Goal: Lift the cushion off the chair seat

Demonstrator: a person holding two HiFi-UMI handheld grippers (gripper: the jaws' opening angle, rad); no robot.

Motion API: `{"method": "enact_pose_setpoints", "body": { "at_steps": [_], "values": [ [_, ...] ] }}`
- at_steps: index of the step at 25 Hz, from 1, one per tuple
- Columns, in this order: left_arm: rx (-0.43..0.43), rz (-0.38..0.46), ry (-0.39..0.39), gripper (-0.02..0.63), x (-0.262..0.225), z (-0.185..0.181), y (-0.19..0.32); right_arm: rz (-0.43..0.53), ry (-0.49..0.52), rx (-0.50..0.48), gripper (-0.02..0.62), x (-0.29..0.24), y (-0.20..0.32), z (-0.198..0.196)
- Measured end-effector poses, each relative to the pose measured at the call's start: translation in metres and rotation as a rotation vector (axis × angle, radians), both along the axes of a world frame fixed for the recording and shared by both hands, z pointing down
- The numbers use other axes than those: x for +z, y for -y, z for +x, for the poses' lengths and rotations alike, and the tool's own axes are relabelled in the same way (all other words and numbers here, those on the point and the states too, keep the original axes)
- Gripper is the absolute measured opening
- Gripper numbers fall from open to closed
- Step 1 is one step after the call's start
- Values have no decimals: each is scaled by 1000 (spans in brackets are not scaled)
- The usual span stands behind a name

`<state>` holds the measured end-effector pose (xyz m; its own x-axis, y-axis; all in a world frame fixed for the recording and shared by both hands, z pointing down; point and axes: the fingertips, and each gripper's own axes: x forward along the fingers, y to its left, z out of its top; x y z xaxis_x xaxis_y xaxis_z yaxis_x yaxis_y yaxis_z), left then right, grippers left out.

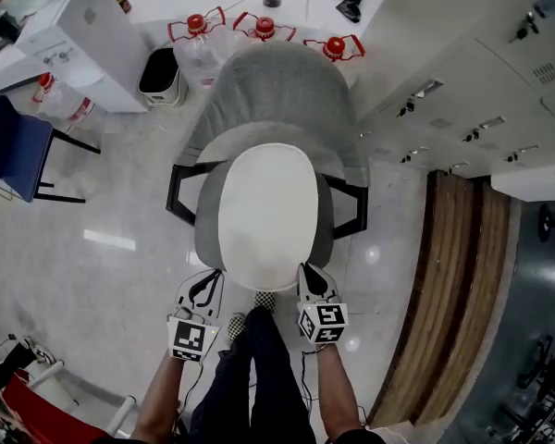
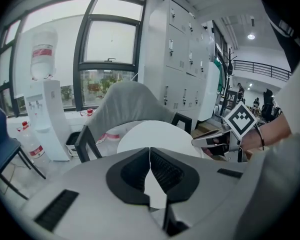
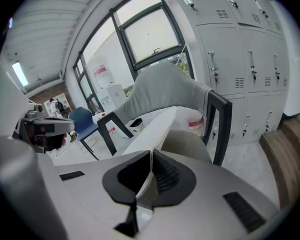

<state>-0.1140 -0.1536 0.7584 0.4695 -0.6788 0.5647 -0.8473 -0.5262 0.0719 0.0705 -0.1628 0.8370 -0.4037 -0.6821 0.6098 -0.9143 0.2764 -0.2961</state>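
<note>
Your left claw (image 1: 209, 283) is pressed together on the front rim of the cushion (image 1: 266, 206), left of its middle. The left gripper view shows a thin white strip pinched between the black pads. Your right claw (image 1: 308, 276) pinches the same rim right of the middle, with the white edge squeezed flat between its pads. Both claws sit at the front edge of the chair seat (image 1: 204, 222), one either side of your legs.

The cushion is a white oval over the grey seat, reaching from the front edge back toward the backrest (image 1: 277, 95). In the right gripper view its front end is tilted up, clear of the seat on that side. You can't tell whether the back end touches. Black armrests (image 1: 174, 197) flank the seat.

On the floor (image 1: 92, 276) behind the chair are red-capped water bottles (image 1: 264, 28) and a black bin (image 1: 159, 74). A blue chair (image 1: 14, 151) is off to the left, lockers (image 1: 462, 72) to the right.
</note>
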Motion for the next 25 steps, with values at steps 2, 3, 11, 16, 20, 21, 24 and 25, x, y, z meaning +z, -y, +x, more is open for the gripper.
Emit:
{"method": "enact_pose_setpoints", "body": {
  "at_steps": [2,3,11,16,20,21,24,25],
  "values": [
    [4,15,0,18,-17,3,-2,11,-5,-8,37,-16,-3,-1],
    [3,22,-2,18,-26,4,-3,15,-6,-9,37,-24,-4,-1],
    [-9,66,-15,18,-100,12,-12,57,-19,-47,37,-96,-7,-2],
    [-23,98,-11,18,-146,6,-16,89,-37,-63,37,-145,-10,0],
    [-27,138,-9,18,-182,4,-23,117,-38,-60,35,-179,-19,6],
    [-28,148,-10,18,-191,3,-25,124,-38,-59,35,-187,-21,8],
    [-30,179,-12,18,-219,1,-32,149,-37,-51,35,-216,-29,11],
    [-29,190,-14,18,-229,0,-35,159,-34,-47,35,-227,-32,11]
  ]
}}
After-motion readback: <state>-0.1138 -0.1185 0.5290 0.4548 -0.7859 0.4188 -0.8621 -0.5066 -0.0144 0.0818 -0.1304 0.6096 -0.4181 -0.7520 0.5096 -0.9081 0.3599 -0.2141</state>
